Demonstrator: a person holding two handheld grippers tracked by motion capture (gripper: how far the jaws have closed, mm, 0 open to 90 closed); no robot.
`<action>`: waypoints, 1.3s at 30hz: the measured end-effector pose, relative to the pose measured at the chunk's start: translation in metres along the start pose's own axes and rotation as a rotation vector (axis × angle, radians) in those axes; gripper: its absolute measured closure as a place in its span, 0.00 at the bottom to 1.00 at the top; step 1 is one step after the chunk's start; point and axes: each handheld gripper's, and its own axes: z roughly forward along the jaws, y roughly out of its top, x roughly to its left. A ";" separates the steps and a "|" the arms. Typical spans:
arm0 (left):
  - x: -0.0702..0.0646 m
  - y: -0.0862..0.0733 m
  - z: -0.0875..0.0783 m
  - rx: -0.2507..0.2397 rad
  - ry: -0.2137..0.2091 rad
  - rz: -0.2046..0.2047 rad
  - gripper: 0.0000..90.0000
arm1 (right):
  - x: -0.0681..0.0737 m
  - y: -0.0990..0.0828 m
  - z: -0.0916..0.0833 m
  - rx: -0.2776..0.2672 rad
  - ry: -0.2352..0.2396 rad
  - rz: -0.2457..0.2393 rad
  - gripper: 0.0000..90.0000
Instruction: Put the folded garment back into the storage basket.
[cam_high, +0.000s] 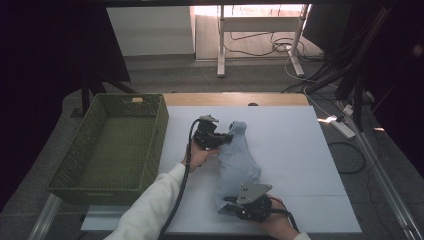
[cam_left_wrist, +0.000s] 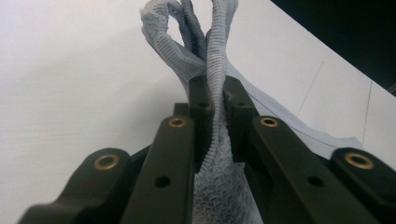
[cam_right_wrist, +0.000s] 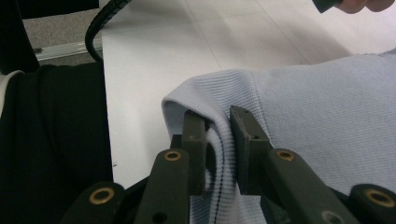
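Lying across the middle of the white desk (cam_high: 300, 150): a pale blue knit cloth (cam_high: 237, 160), long axis running from far end to near edge, right of an olive basket (cam_high: 112, 150) sitting well apart at the desk's left side.

Pinching the far end of the cloth (cam_left_wrist: 219, 84): left claw (cam_high: 223, 138), clenched tight on a bunched ribbed edge, fabric rising above the tips in the left gripper view (cam_left_wrist: 215, 98). Gripping the near end: right claw (cam_high: 231, 205), jaws narrowed around a ribbed corner fold (cam_right_wrist: 217, 135), with the fabric filling the gap between them (cam_right_wrist: 217, 121).

Judging the step in hand: holding both ends of the cloth, likely lifting or stretching it for folding or for moving to the basket.

Calling next for: keeping both grips firm, raising both ends together, keeping the fabric from sagging and dragging on the desk.
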 end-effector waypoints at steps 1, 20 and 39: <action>-0.001 0.000 0.000 -0.003 -0.001 0.001 0.93 | 0.000 0.000 0.000 -0.005 0.003 0.000 0.85; -0.008 0.010 -0.014 -0.040 -0.005 0.029 0.93 | -0.001 0.010 -0.003 -0.040 -0.022 -0.011 0.86; -0.014 0.022 -0.030 -0.084 -0.005 0.041 0.93 | -0.009 0.028 -0.009 -0.126 -0.045 -0.006 0.86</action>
